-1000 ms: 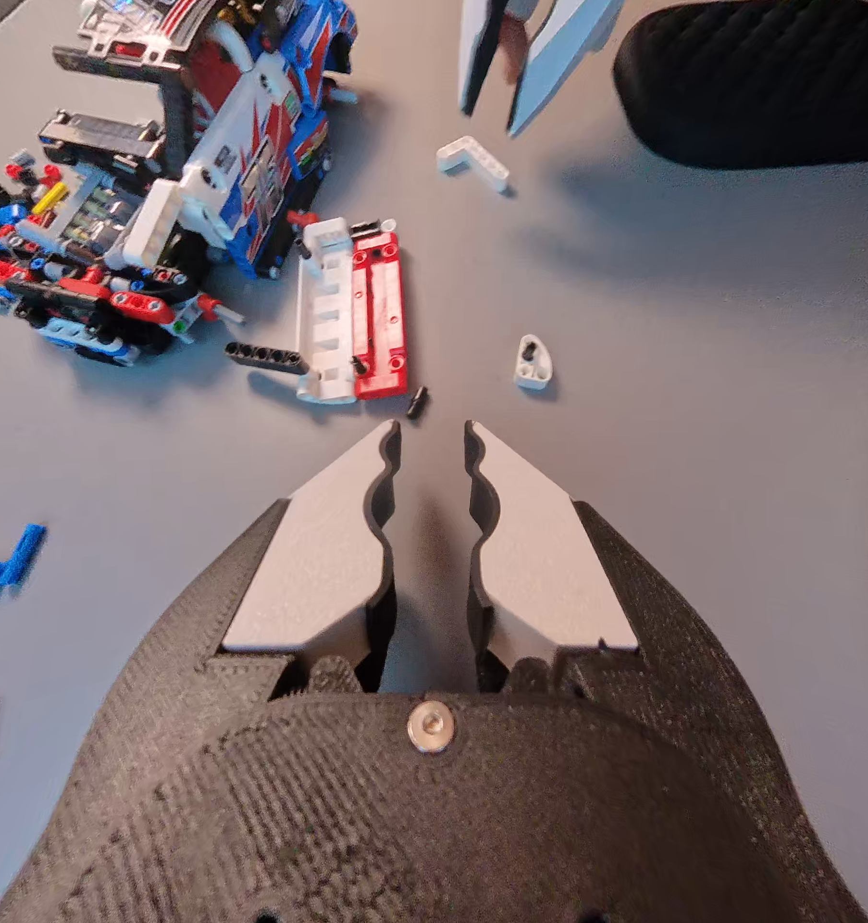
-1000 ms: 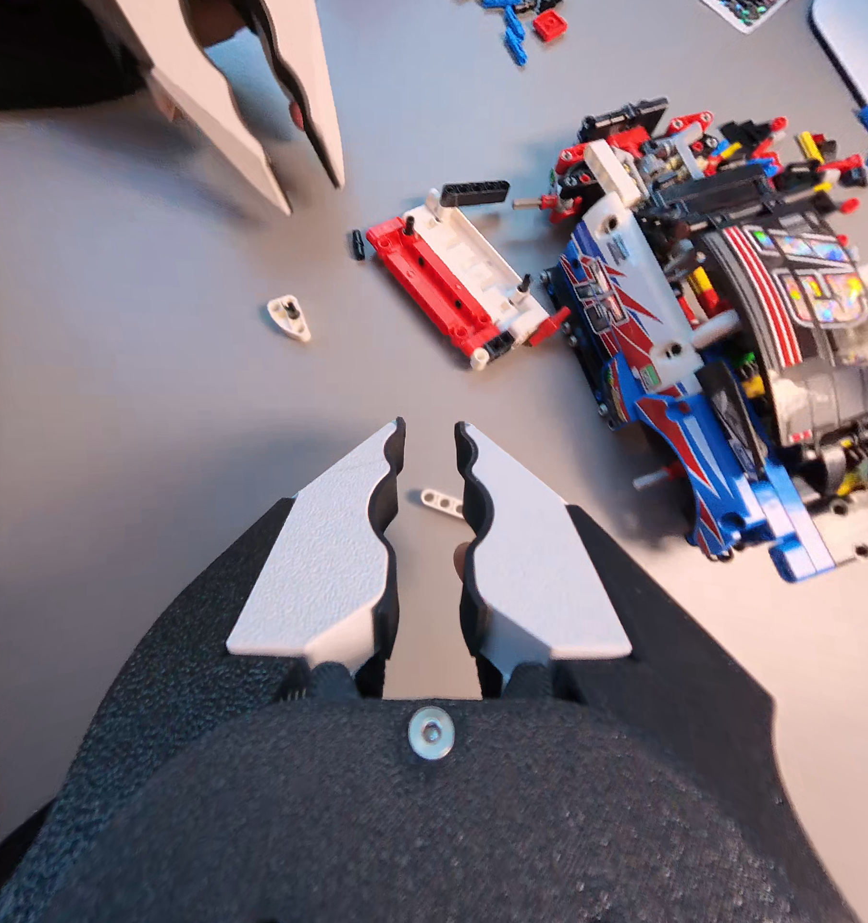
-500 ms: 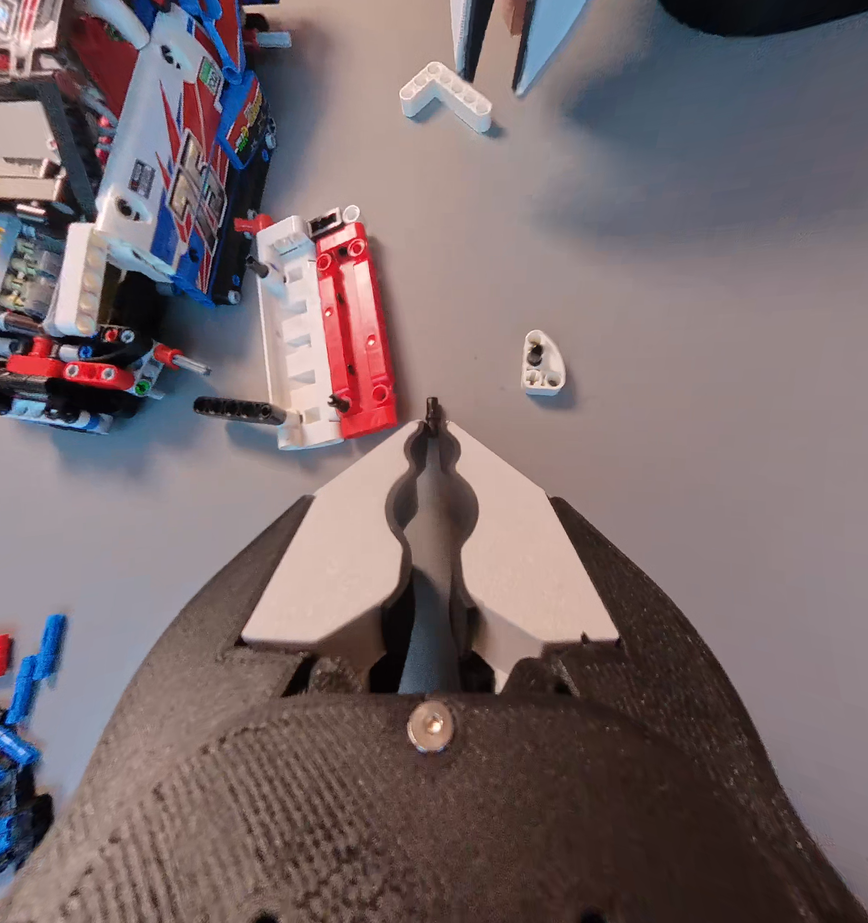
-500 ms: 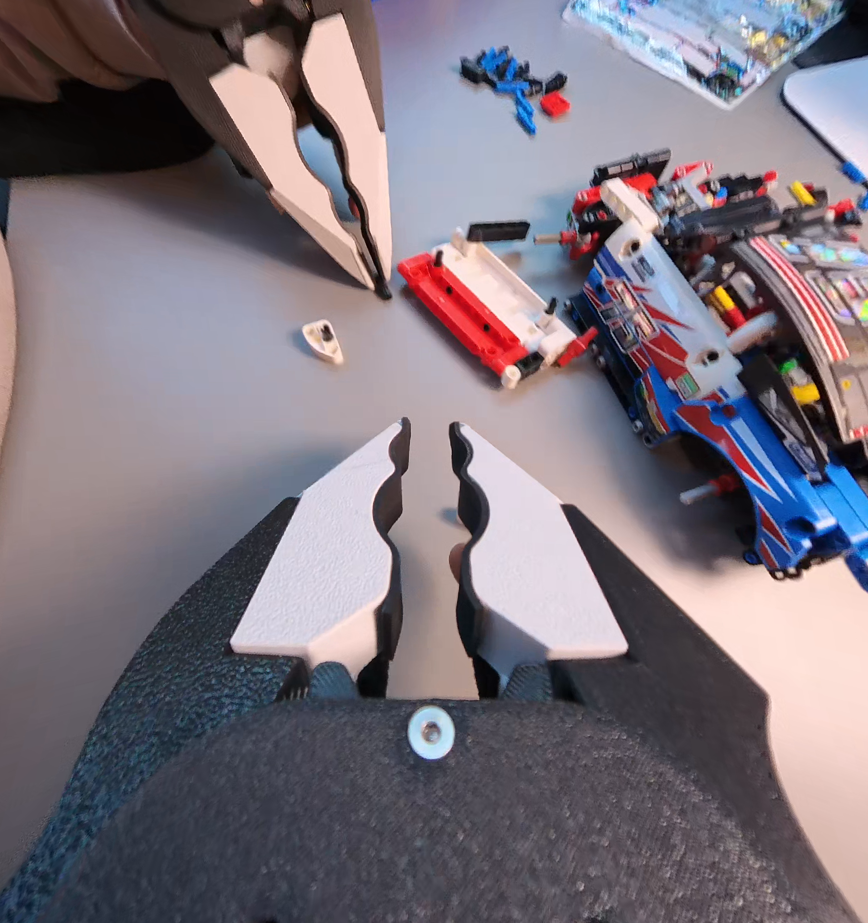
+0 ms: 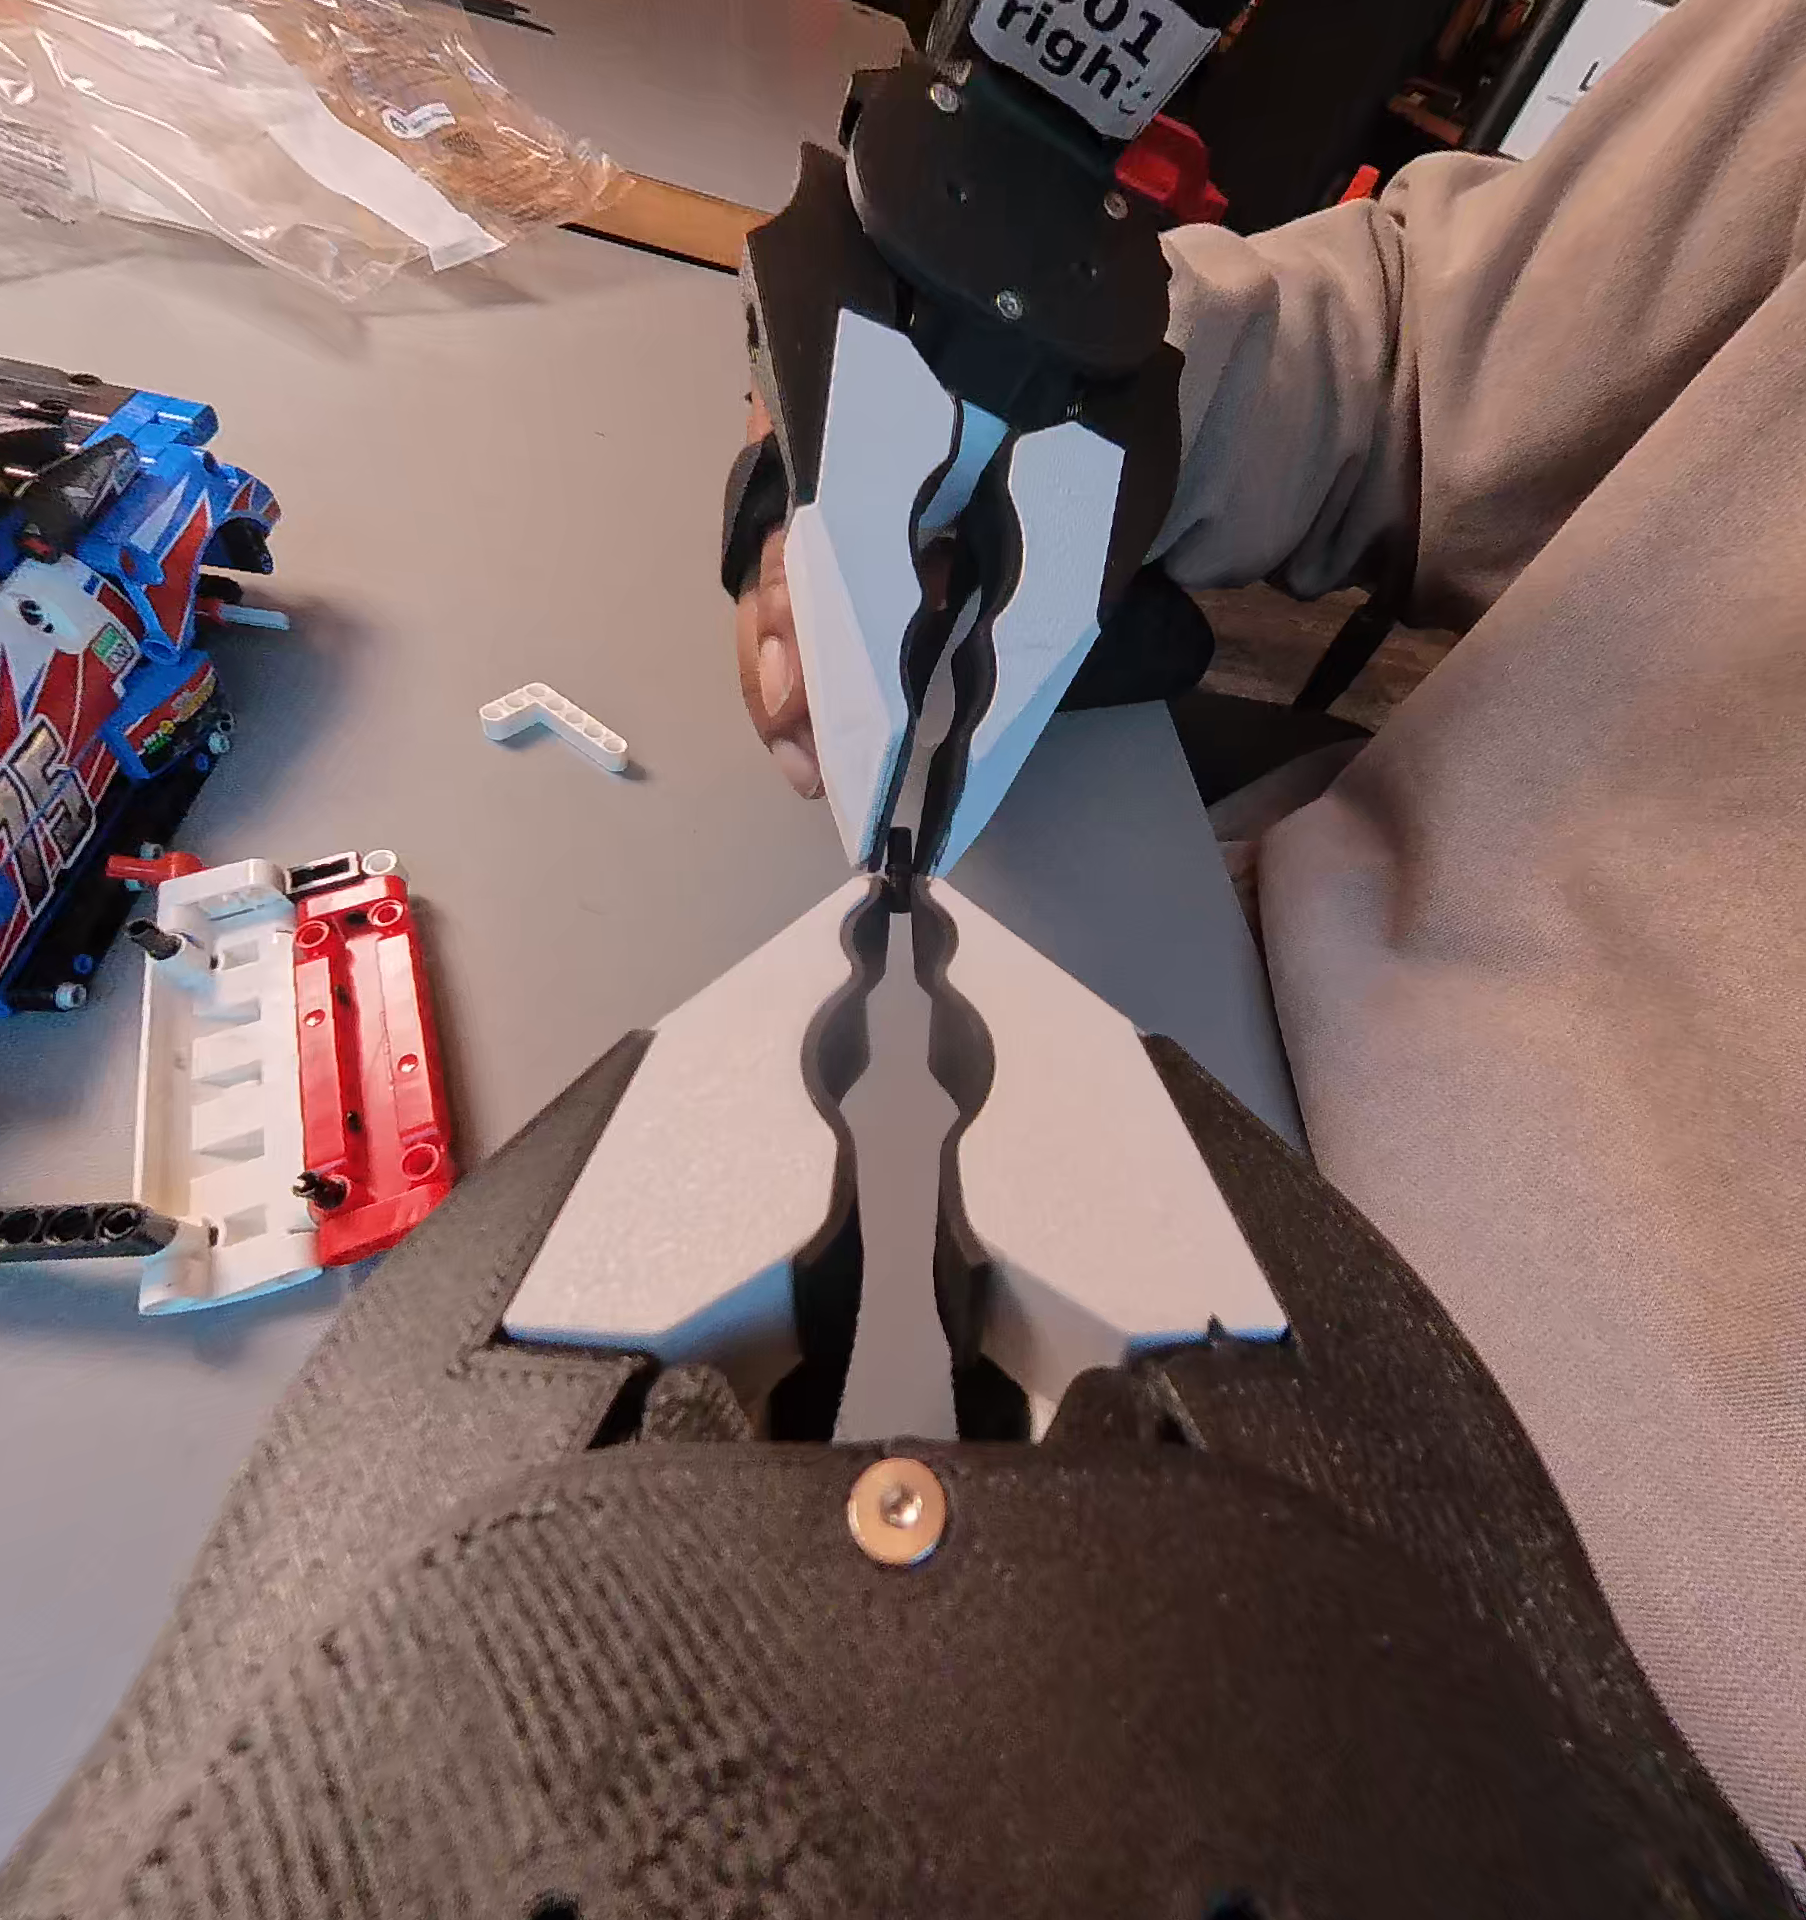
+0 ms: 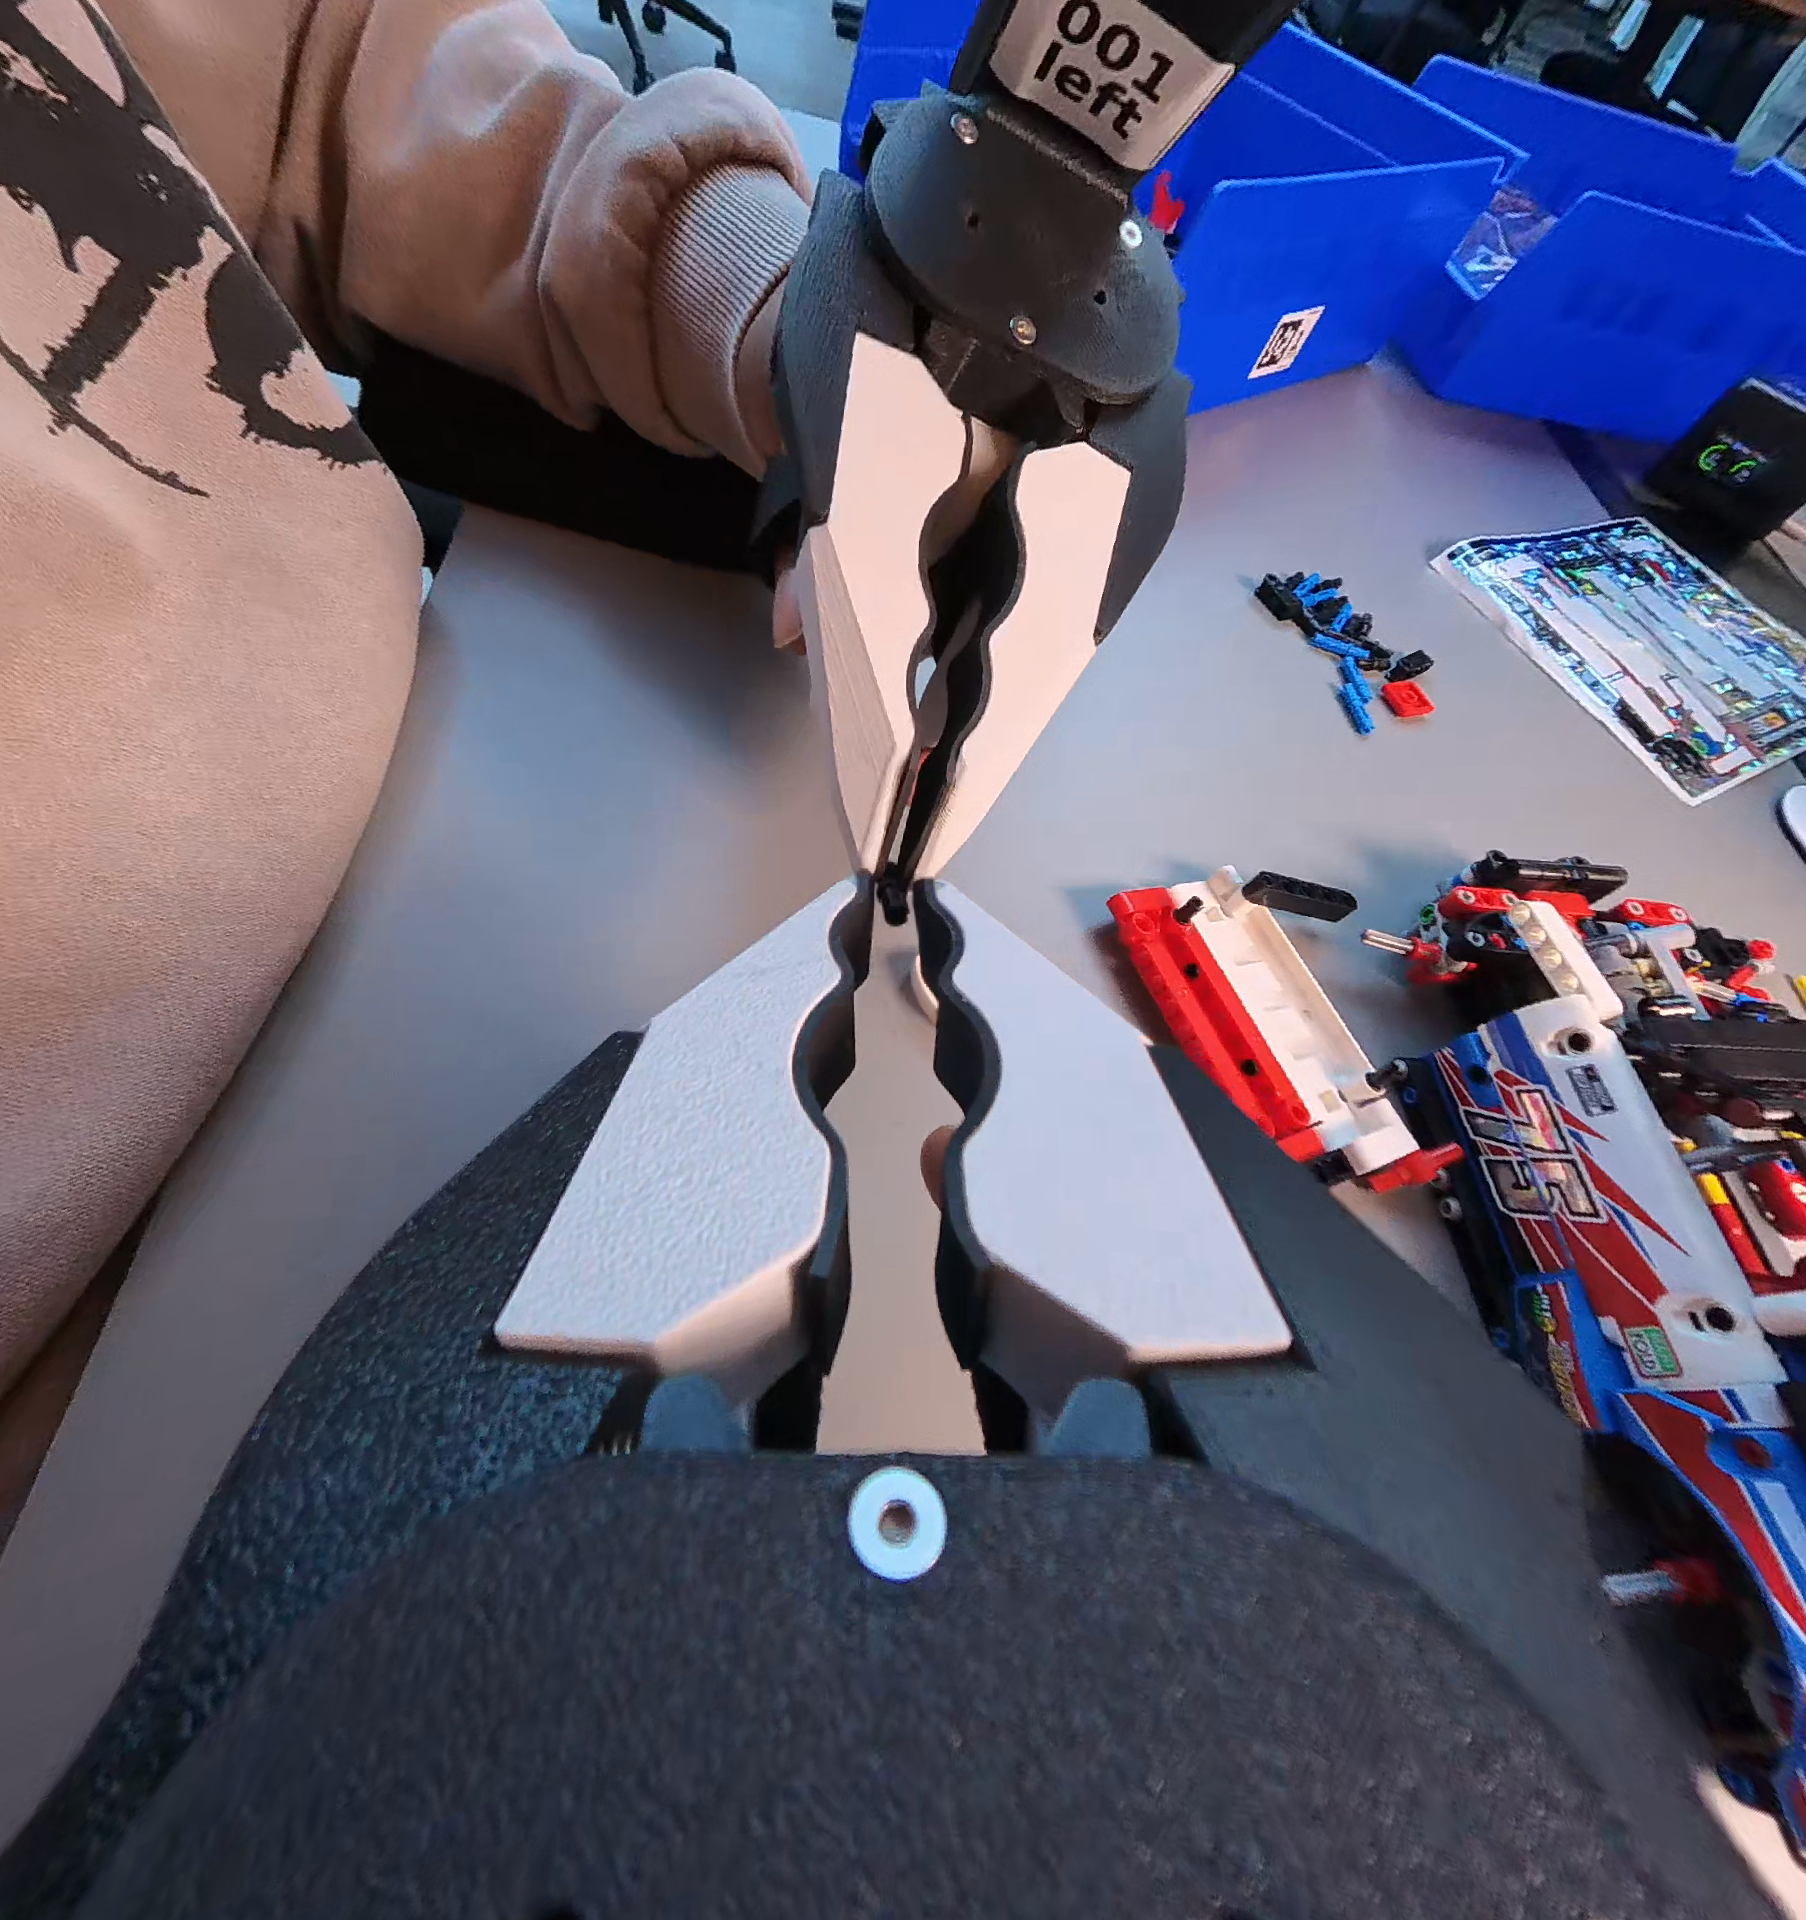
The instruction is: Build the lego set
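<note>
While both grippers meet tip to tip above the grey table (image 5: 525, 499), a small black pin (image 5: 897, 868) sits between them. Left gripper (image 5: 897, 902): fingertips drawn nearly together and pinched on the lower end of the pin, with only a narrow wavy gap left further back between the fingers. Right gripper (image 5: 901, 854): comes from the opposite side, tips likewise closed to a sliver around the pin's other end; in the right wrist view the same pin (image 6: 893, 902) appears at the tips of the right gripper (image 6: 891, 902), with the left gripper (image 6: 891, 864) pointing at it from above. Whether both grippers grip the pin firmly, or 1 merely touches it, cannot be told.

On the table to the left in the left wrist view lies a red and white panel assembly (image 5: 286, 1070), underside up, with a black beam (image 5: 47, 1231) at its lower corner. Beyond it stands the partly built blue, red and white car (image 5: 68, 665). 1 white angled beam (image 5: 554, 713) lies apart, between the car and the right gripper. Crumpled clear plastic bags (image 5: 255, 135) lie at the far edge. In the right wrist view, a small cluster of blue, black and red pieces (image 6: 1346, 649) and a printed sheet (image 6: 1647, 649) lie farther back.
</note>
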### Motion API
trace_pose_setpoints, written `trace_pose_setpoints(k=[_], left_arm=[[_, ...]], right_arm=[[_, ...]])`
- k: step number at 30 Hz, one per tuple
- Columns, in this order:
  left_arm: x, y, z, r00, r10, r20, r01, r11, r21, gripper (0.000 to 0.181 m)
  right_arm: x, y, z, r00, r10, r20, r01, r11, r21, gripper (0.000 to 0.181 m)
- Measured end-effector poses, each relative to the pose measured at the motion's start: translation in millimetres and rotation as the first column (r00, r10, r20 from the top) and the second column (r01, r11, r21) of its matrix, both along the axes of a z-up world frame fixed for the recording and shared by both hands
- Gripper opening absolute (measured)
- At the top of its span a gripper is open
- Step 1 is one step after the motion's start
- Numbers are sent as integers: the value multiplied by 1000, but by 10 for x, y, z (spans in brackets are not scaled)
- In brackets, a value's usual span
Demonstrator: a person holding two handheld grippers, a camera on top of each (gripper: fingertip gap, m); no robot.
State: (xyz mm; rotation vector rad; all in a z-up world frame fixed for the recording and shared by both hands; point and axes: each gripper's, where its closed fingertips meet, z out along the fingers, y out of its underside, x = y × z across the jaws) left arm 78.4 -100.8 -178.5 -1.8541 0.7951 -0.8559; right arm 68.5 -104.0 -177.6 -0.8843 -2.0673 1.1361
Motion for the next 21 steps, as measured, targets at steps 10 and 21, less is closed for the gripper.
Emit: trace_pose_setpoints(k=[10,21], left_arm=[[8,-16,5,1000,-4,8,4,1000,-3,2],[-185,70,-94,990,82,-114,-80,997,16,22]], right_arm=[[1,-17,7,1000,-9,-16,9,1000,-5,5],[-58,82,-46,995,-16,100,15,1000,8,2]])
